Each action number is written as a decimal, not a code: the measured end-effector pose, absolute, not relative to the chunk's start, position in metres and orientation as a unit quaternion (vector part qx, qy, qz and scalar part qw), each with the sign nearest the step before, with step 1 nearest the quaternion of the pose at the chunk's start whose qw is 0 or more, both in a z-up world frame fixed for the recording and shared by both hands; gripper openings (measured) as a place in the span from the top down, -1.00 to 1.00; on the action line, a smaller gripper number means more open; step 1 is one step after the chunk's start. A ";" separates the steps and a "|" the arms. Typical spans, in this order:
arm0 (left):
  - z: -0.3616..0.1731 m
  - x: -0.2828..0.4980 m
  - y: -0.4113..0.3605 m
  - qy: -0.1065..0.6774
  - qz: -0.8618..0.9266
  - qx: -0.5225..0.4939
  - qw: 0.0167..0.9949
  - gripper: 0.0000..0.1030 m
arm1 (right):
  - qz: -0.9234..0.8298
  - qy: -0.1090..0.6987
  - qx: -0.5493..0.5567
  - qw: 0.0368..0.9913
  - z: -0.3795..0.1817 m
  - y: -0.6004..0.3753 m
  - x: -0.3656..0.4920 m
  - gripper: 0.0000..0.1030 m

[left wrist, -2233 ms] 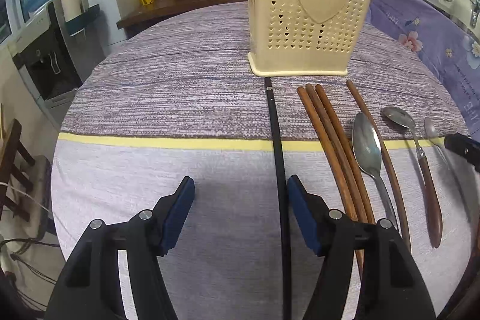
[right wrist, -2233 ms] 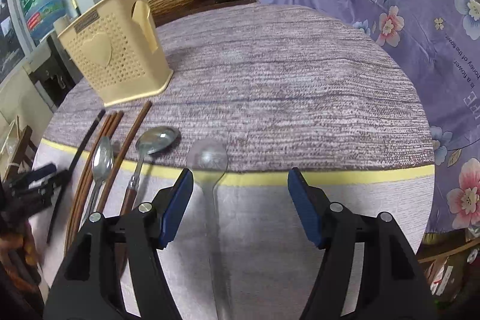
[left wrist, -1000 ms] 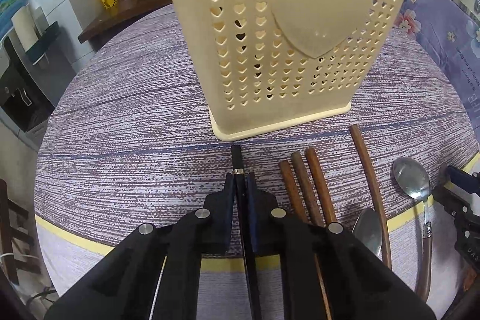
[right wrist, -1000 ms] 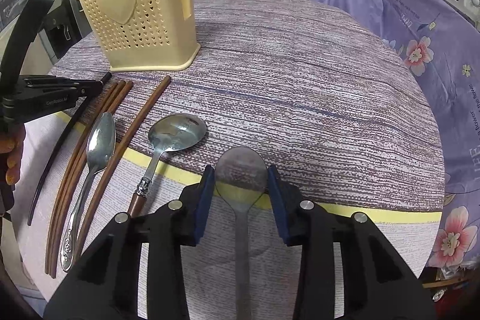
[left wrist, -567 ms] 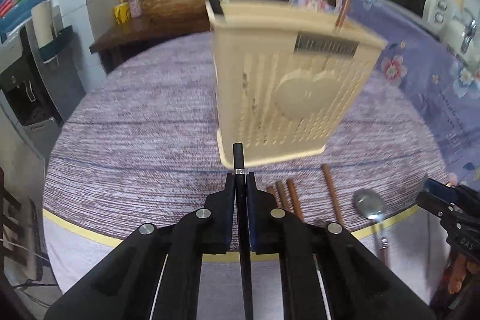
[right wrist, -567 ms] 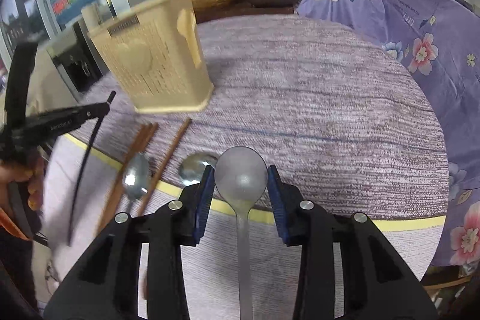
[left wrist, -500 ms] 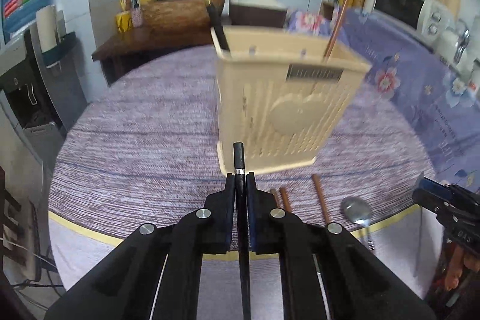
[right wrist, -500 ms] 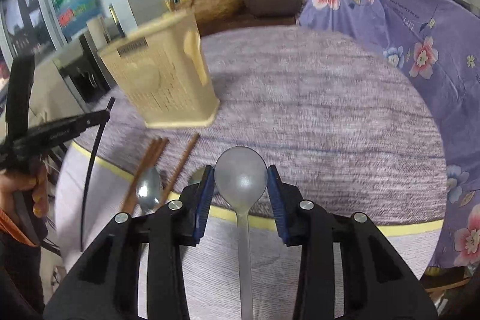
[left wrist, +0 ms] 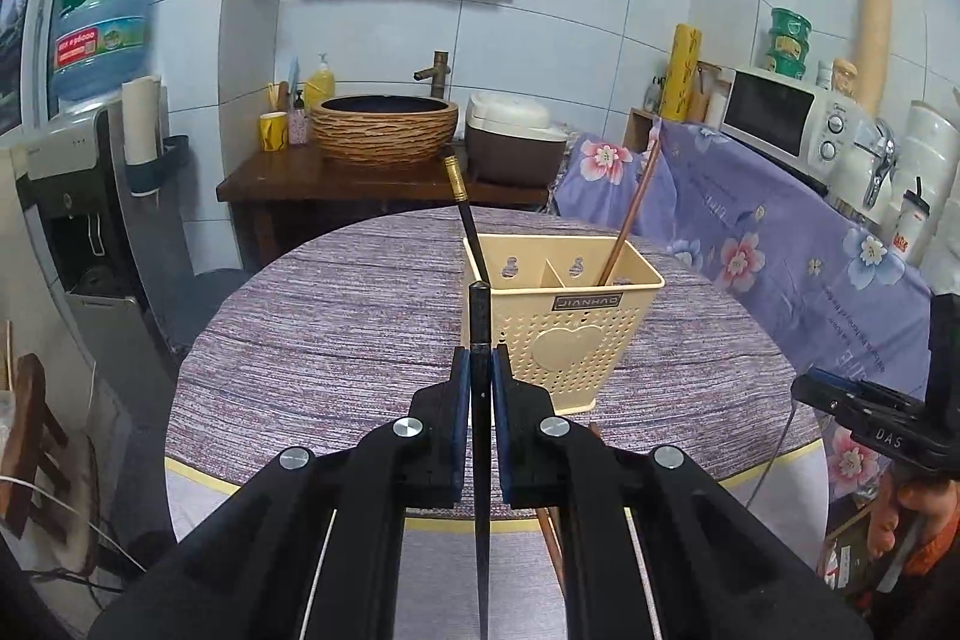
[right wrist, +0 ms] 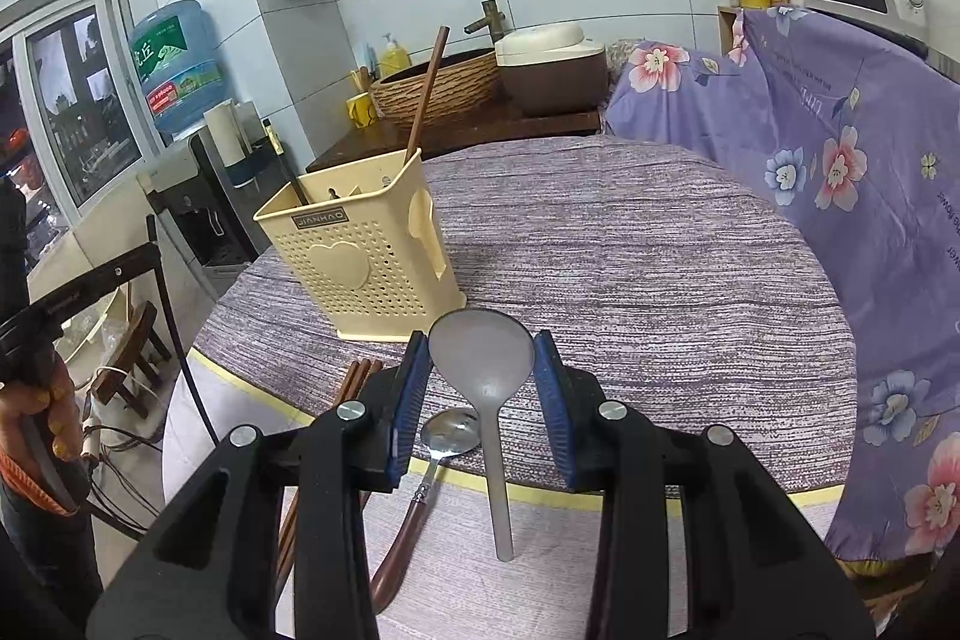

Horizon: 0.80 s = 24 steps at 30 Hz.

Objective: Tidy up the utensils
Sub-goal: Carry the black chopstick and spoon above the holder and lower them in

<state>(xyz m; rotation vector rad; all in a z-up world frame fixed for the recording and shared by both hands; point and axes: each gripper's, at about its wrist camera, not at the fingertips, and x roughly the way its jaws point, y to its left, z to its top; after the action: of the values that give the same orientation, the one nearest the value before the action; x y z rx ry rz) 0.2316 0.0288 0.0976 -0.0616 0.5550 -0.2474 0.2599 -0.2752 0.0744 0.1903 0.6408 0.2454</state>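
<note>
My left gripper (left wrist: 480,370) is shut on a black chopstick (left wrist: 480,448), held in the air in front of the cream perforated utensil holder (left wrist: 564,334). The holder stands on the round table and has a black chopstick (left wrist: 463,214) in its left compartment and a brown one (left wrist: 630,214) in its right. My right gripper (right wrist: 482,358) is shut on the bowl of a grey spoon (right wrist: 483,358), lifted above the table right of the holder (right wrist: 354,262). A wooden-handled spoon (right wrist: 447,436) and brown chopsticks (right wrist: 354,379) lie on the table below it.
The round table (left wrist: 336,340) has a purple striped cloth with a yellow band near its front edge. A purple floral cloth (left wrist: 780,268) covers furniture on the right. A side table with a woven basin (left wrist: 384,130) stands behind. A water dispenser (left wrist: 78,196) stands at the left.
Both grippers have risen higher and drawn back from the table, each still holding its utensil. The holder now shows from above, with its compartments visible.
</note>
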 end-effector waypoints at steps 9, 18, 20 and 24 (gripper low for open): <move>0.105 0.227 0.038 0.261 -0.123 -0.043 0.956 0.84 | 0.126 0.298 0.089 0.942 0.085 -0.272 0.259 0.29; 0.175 0.234 0.038 0.206 -0.137 -0.044 0.968 0.84 | 0.172 0.232 0.080 0.954 0.161 -0.247 0.289 0.29; 0.201 0.237 0.034 0.185 -0.142 -0.040 0.972 0.84 | 0.182 0.209 0.078 0.958 0.189 -0.238 0.302 0.29; 0.248 0.259 0.020 0.156 -0.137 -0.038 0.978 0.83 | 0.184 0.176 0.081 0.964 0.235 -0.220 0.334 0.29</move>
<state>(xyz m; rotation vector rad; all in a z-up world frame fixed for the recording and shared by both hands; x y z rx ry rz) 0.2586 0.0204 0.2483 -0.0756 0.3137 -0.2761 0.3341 -0.2201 0.2347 0.1647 0.3560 0.3726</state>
